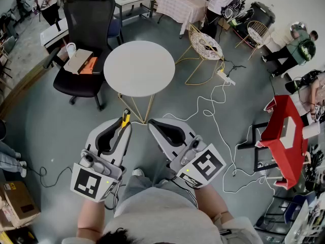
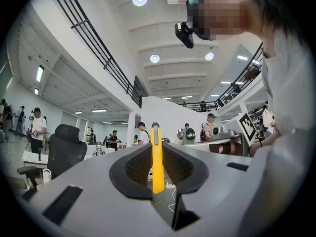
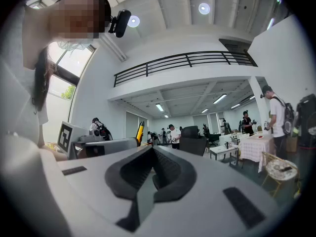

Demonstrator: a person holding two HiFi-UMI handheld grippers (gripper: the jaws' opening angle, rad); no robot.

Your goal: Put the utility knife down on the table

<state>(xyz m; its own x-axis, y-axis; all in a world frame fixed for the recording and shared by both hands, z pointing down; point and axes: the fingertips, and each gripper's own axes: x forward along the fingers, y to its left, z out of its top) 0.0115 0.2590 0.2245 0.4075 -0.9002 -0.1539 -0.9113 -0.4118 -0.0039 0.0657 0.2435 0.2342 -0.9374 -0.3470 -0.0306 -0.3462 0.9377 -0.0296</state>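
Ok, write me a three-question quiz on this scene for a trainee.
1. True or false: the utility knife lies on the round white table.
2. Which tongs grip the knife? A left; B right; C neither.
3. Fill in: the knife's body is ____ in colour.
Key: 1 false, it is held off the table; 2 A, the left tongs; 3 yellow.
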